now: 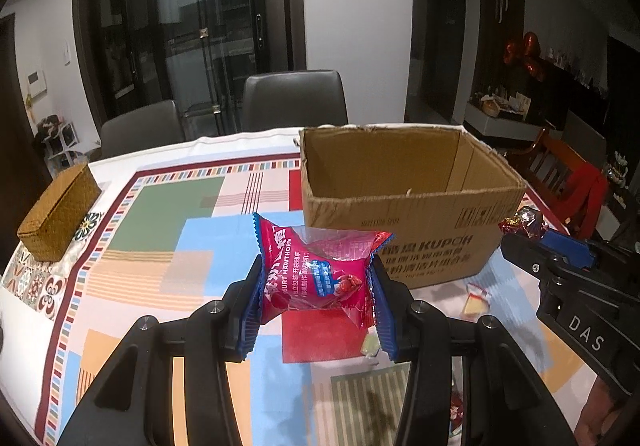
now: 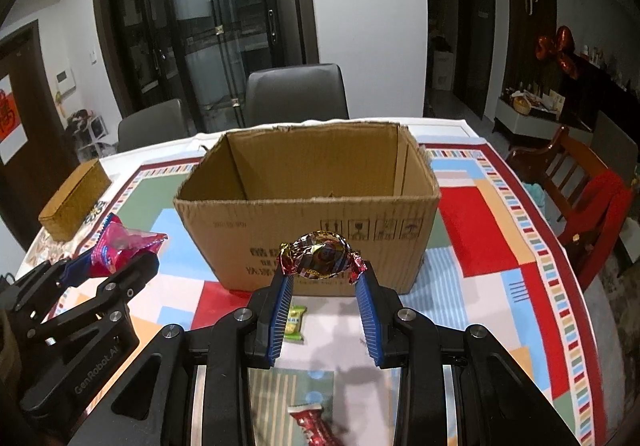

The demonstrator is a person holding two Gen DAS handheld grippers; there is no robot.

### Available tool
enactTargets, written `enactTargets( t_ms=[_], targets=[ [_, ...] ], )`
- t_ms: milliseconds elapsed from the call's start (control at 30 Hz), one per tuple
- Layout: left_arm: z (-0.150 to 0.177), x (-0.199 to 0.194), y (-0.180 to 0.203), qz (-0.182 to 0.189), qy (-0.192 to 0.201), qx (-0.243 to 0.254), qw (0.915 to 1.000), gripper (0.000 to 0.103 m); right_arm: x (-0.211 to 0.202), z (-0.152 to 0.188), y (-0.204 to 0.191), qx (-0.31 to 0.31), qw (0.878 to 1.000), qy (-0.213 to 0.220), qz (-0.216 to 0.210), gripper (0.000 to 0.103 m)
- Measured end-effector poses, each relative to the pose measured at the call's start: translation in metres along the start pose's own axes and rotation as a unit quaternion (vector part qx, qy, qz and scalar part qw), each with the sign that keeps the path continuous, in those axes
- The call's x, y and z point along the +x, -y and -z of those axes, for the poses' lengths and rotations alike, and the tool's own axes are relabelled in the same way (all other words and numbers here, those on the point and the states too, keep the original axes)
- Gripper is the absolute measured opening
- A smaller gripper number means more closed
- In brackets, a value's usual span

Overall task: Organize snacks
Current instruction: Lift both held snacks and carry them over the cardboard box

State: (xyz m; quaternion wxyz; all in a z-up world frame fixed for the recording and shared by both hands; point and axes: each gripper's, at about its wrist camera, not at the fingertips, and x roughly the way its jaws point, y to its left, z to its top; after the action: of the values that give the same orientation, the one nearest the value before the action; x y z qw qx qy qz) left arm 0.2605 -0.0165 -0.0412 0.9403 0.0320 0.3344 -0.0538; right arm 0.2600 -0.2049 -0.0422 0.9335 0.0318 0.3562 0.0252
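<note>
Cardboard box (image 2: pixel 308 202) stands open-topped at twelve o'clock from both claws. Right claw (image 2: pixel 323 278) pinches a foil candy (image 2: pixel 322 256) just before its near wall; left claw (image 1: pixel 316 282), pinching a pink hawthorn packet (image 1: pixel 320 274), has the box at one o'clock.

Dim indoor light, soft shadows, heavy fisheye edge distortion.
</note>
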Motion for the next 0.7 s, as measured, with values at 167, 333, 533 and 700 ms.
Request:
enactTargets(
  t_ms=[167, 333, 533, 700],
  targets=[
    [-0.009, -0.003, 0.001, 0.002, 0.009, -0.001, 1.0000, 0.047, -0.004, -0.008, 0.003, 0.000, 1.000, 0.012, 0.001, 0.034],
    [-0.021, -0.005, 0.004, 0.005, 0.019, 0.001, 0.9998, 0.047, -0.009, -0.017, 0.005, 0.000, 1.000, 0.023, 0.003, 0.034],
    [-0.036, -0.008, 0.011, 0.007, 0.032, 0.003, 0.9994, 0.047, -0.012, -0.028, 0.010, 0.002, 0.999, 0.035, 0.005, 0.034],
    [-0.047, -0.006, 0.015, 0.012, 0.037, 0.003, 0.9992, 0.047, -0.013, -0.038, 0.014, 0.001, 0.999, 0.044, 0.008, 0.034]
  ],
)
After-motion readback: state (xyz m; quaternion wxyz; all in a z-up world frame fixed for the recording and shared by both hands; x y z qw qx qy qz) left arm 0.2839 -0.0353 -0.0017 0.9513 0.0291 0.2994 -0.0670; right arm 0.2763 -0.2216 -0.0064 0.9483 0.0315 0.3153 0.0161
